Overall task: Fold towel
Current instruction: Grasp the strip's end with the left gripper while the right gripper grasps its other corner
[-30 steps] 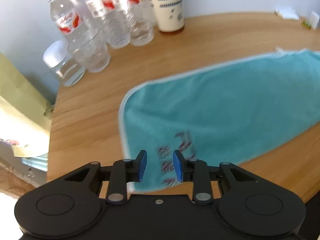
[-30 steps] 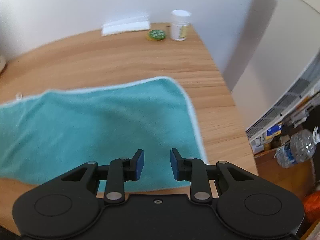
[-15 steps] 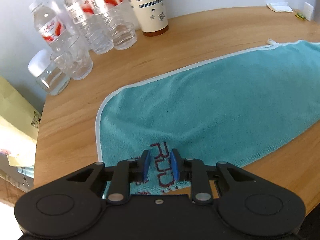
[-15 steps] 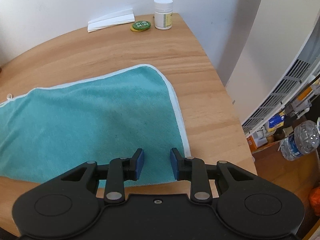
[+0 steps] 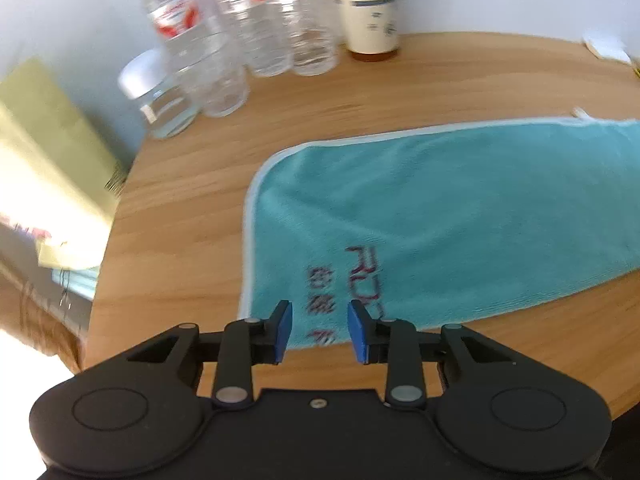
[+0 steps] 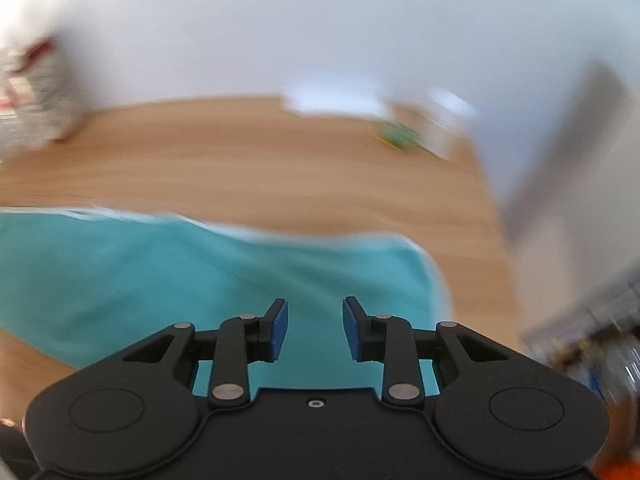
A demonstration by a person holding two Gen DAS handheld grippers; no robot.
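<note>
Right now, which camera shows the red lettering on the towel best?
The left wrist view. The red lettering sits near the towel's near corner, just ahead of the open left tongs, slightly blurred. The right wrist view is heavily motion-blurred and shows only plain teal cloth, no lettering.

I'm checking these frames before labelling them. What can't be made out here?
- Towel print, left wrist view: red characters blurred and partly behind the left gripper; unreadable.
- Towel's right end, left wrist view: cut off by the frame edge.
- Near towel edge, right wrist view: hidden behind the right gripper.
- Small items at the table's far corner, right wrist view: motion-blurred, unidentifiable.
- Bottle labels, left wrist view: blurred.
</note>
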